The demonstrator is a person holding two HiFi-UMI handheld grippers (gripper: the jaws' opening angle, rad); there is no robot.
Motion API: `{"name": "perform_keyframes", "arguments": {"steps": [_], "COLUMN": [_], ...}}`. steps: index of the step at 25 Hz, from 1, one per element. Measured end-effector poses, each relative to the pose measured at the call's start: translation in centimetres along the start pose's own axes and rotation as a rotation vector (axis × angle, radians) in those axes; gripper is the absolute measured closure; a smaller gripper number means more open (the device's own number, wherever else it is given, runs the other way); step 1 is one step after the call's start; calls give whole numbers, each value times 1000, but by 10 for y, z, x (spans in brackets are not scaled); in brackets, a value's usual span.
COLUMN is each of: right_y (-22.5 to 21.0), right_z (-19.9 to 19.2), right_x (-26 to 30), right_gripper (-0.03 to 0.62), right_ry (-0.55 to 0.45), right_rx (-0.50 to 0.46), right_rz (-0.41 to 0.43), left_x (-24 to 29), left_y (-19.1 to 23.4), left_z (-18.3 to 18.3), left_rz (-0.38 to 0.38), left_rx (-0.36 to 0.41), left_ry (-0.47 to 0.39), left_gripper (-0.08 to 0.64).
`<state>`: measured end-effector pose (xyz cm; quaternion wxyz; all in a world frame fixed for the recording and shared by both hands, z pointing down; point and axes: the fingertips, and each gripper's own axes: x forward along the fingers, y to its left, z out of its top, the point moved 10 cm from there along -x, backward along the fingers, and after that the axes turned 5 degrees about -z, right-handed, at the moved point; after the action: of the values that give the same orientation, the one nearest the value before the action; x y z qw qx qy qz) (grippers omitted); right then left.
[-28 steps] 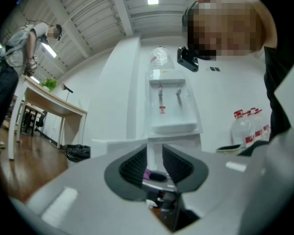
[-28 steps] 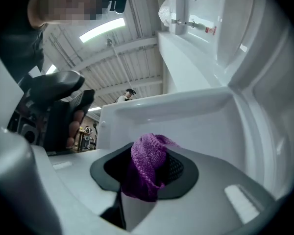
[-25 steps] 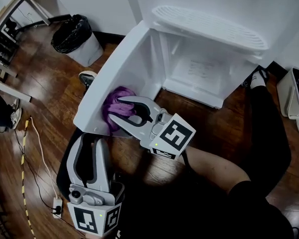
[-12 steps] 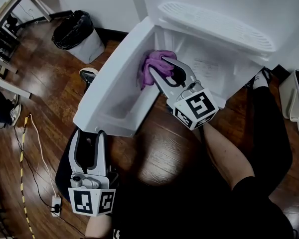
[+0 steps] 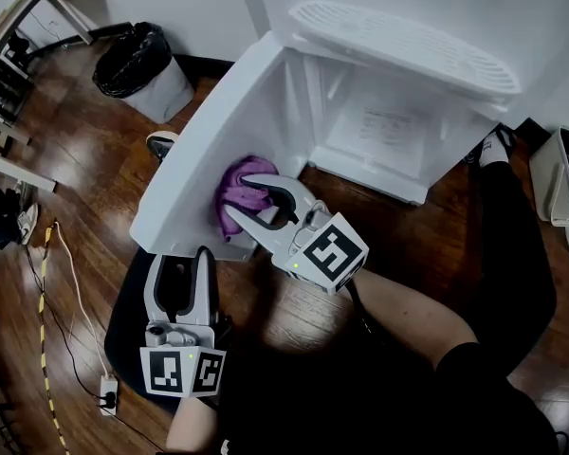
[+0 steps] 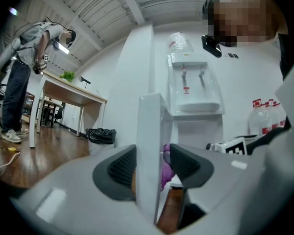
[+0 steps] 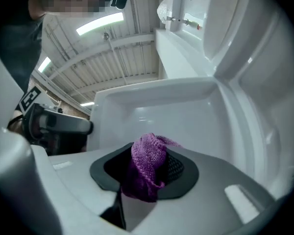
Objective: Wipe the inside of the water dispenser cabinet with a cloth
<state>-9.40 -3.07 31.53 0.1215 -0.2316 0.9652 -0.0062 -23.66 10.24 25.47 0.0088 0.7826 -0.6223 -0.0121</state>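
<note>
The cloth [image 5: 237, 186], purple and bunched, is clamped in the right gripper [image 5: 245, 200] and lies against the inner face of the open door [image 5: 204, 150], near its free edge. The left gripper [image 5: 180, 265] has just been opening its jaws; they stand apart with the door's edge between them, not pinching it. To wipe well, I'd steady that door first, keep the wad pressed flat, and run overlapping strokes before moving into the cabinet [image 5: 389, 136] itself.

Bin with black liner [image 5: 140, 64] near wall; power strip [image 5: 107, 394] on wood floor [image 5: 85, 178]; white container [image 5: 555, 183] at right edge.
</note>
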Motion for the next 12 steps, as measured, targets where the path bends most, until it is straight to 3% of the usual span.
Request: {"name": "perform_keyframes", "arguments": {"steps": [3,6,9,12], "right_y": [27,19,-6,-51], "right_z": [-4,-8,-10,-12], "right_x": [2,3,4,-2], "right_gripper": [462,462,462,462], "right_ry": [14,21,31,62], "right_rx": [45,72,5,-83], "right_rz": [87,81,25,-108], "left_x": [1,1,3,4], "left_y": [2,2,2,3], "left_z": [0,0,-1,-1], "left_rz": [4,8,16,22], "left_rx": [-6,-8,-5,-3], "left_ry": [-6,-7,-10,-10], "left_gripper": [342,342,341,342]}}
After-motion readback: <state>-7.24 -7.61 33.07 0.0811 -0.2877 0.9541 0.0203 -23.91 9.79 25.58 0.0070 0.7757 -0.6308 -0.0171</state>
